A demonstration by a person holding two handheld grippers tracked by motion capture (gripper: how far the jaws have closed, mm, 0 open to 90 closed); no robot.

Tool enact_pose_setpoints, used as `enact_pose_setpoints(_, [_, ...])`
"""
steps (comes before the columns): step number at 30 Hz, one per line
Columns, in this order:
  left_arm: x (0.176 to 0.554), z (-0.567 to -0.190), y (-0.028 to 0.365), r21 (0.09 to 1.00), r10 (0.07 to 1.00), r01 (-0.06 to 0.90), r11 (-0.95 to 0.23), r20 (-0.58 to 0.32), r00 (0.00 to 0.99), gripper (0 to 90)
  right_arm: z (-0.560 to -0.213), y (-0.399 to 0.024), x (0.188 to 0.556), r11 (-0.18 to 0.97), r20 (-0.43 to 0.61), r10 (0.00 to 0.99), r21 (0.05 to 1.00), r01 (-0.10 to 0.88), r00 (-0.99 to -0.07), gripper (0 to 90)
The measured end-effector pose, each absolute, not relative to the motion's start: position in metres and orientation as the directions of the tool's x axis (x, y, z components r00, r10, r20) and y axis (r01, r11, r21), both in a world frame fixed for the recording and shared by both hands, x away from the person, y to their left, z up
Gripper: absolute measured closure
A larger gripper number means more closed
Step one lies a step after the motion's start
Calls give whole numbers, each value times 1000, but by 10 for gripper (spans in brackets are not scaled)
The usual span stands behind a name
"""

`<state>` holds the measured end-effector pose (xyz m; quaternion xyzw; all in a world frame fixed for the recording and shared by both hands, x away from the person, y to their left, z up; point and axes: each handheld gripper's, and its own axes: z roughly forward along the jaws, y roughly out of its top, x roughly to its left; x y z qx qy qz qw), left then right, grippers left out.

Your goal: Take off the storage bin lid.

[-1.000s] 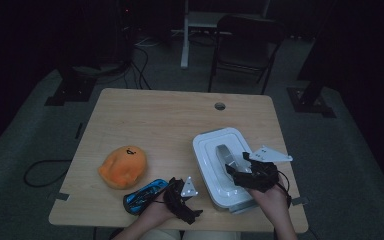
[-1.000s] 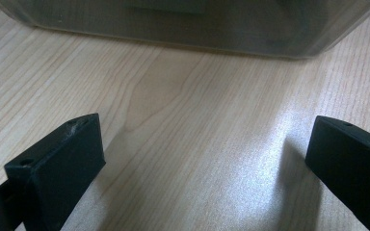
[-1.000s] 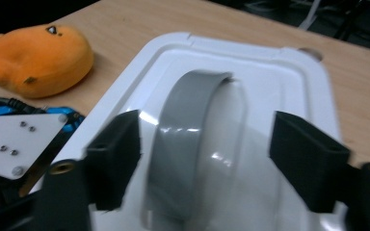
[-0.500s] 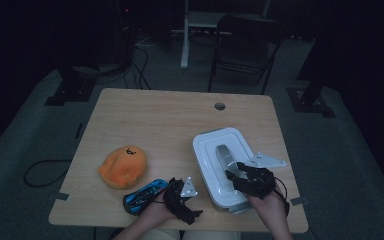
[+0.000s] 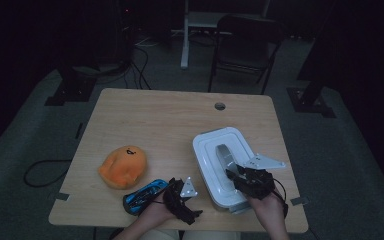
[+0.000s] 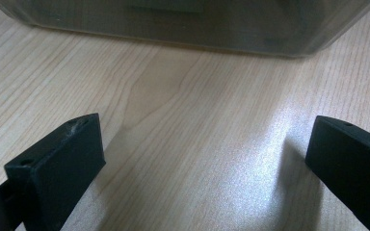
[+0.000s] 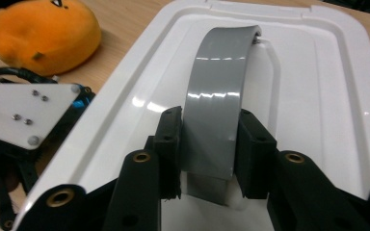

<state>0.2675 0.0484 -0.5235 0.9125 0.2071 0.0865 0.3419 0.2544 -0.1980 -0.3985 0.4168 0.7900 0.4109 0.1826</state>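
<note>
Overhead, a white box (image 5: pixel 220 165) sits at the table's (image 5: pixel 170 120) near right, an orange plush toy (image 5: pixel 122 166) and a blue object (image 5: pixel 141 196) to its left. Next, the left gripper (image 6: pixel 202 159) hovers over bare wood, jaws wide apart. Lastly, the right gripper (image 7: pixel 207 144) is clamped on the lid's grey handle (image 7: pixel 217 96). Grasping looks done; the lid appears seated, so lifting probably remains.

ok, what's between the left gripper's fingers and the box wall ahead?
Bare wood table; left gripper open, the translucent plastic box just beyond, per the left gripper view.
</note>
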Motion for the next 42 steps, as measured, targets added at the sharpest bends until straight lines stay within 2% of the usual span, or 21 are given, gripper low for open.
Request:
enact_pose_setpoints(15, [268,-523,48,660,437,319,-680,15,899,5,-372,-214,254,266,51,822,846,462,-567,681])
enact_pose_setpoints(42, [268,-524,48,661,437,318,-680,17,899,5,-353,-253,312,205,2,892,890,407,-452,680])
